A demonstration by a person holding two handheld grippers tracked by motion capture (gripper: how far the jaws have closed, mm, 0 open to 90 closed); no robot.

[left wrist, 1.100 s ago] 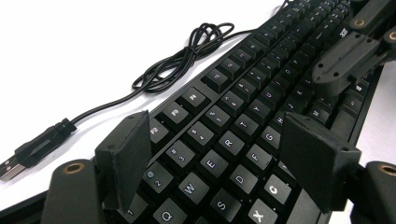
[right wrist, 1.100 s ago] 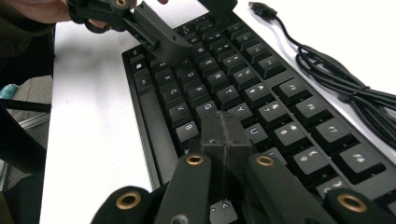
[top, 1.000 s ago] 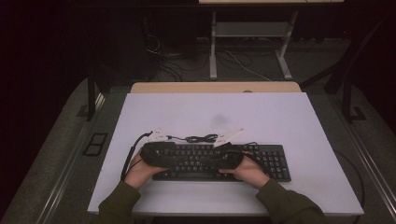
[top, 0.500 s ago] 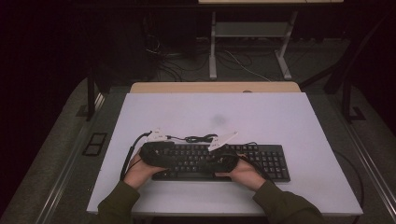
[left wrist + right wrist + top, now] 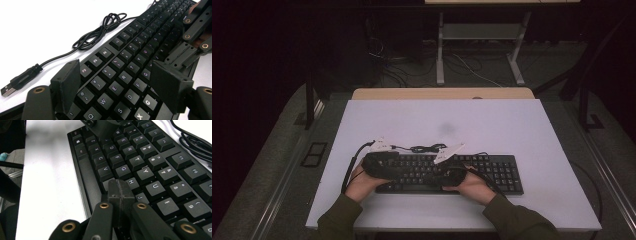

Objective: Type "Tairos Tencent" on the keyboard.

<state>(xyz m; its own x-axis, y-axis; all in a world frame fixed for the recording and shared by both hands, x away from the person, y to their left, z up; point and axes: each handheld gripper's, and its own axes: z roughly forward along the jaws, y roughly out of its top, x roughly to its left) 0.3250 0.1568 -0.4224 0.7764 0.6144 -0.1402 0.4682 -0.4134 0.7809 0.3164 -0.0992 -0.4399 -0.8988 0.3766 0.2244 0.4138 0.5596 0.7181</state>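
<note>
A black keyboard [image 5: 492,172] lies across the near half of the white table [image 5: 492,125]. My left gripper [image 5: 399,167] hovers low over its left end, pointing along the key rows. In the left gripper view it [image 5: 117,85] is open, and its pads [image 5: 67,85] straddle the keys from 3 to G with nothing gripped. My right gripper [image 5: 435,175] comes in from the opposite side. In the right gripper view its [image 5: 120,192] jaws are shut, tips down at the keys beside H and J; I cannot tell whether they touch.
The keyboard's black cable [image 5: 100,32] lies coiled on the table behind the keyboard, and its loose USB plug [image 5: 10,87] rests near the left end. A wooden desk edge [image 5: 442,93] borders the table's far side. The person's hands [image 5: 474,187] rest at the near edge.
The right hand and its gripper have shifted slightly left along the keyboard. The left gripper and the keyboard stay where they were.
</note>
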